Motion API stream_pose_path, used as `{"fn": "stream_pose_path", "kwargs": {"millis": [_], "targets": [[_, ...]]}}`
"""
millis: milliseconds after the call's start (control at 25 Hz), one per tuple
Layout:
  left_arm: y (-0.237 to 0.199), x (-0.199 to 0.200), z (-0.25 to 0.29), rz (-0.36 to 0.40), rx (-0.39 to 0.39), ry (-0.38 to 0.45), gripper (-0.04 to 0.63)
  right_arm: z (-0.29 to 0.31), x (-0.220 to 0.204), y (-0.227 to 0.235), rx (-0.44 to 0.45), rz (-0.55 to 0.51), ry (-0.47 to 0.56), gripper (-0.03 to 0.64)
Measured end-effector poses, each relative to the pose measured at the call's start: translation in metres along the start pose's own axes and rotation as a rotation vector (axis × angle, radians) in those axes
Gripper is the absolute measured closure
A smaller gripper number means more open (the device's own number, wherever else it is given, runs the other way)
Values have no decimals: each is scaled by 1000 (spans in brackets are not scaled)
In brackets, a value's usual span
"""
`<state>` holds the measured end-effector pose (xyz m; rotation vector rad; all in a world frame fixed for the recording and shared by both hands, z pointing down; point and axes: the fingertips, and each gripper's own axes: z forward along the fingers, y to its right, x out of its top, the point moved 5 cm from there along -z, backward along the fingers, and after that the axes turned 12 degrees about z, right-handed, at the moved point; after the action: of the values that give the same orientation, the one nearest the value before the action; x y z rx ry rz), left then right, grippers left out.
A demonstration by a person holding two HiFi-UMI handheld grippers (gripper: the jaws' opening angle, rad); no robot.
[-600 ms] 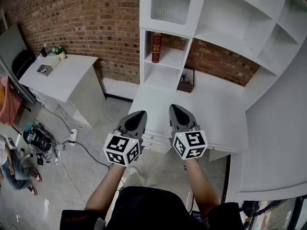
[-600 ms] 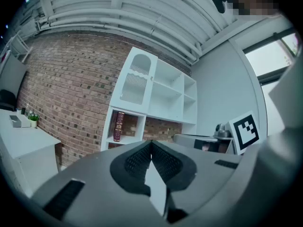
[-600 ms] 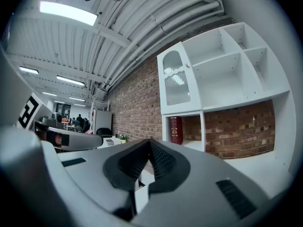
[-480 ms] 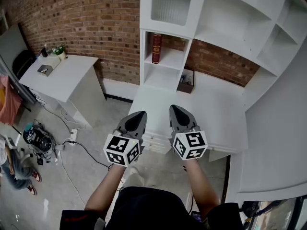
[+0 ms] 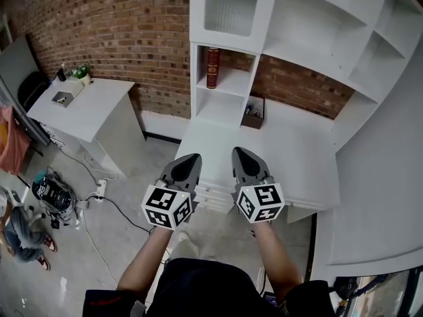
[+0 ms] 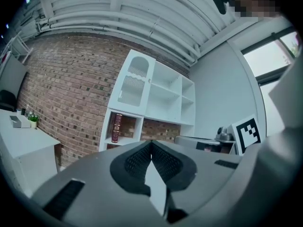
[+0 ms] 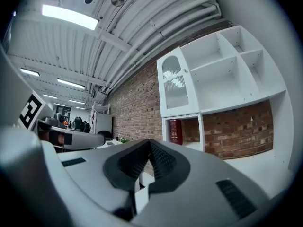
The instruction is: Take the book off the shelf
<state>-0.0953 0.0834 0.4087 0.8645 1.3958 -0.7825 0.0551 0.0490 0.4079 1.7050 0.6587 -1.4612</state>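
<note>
The dark red book (image 5: 212,67) stands upright at the left side of a low cubby in the white shelf (image 5: 232,84), at the far end of the white desk (image 5: 291,154). The left gripper (image 5: 191,158) and right gripper (image 5: 240,153) are side by side over the desk's near edge. Each has its jaws pressed together on nothing. The book is well apart from both, far ahead and roughly between them.
</note>
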Motion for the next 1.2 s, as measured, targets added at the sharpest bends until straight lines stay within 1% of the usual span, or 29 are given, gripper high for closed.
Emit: {"fn": "stream_pose_path", "kwargs": {"millis": [200,440,800,880,1200], "targets": [[13,1,-1,2,3,0,580,-11,1,6,0,1,-3,598],[17,-2,2,-12,5,-9,580,-11,0,11,5,15,-7,598],[8,-1,25,-25,13,-9,580,6,7,26,12,34,5,598],[4,-1,34,-39,15,-5,580,13,8,33,11,34,-2,598],[-14,-2,72,-50,3,-3,580,47,10,55,15,36,-5,598]]}}
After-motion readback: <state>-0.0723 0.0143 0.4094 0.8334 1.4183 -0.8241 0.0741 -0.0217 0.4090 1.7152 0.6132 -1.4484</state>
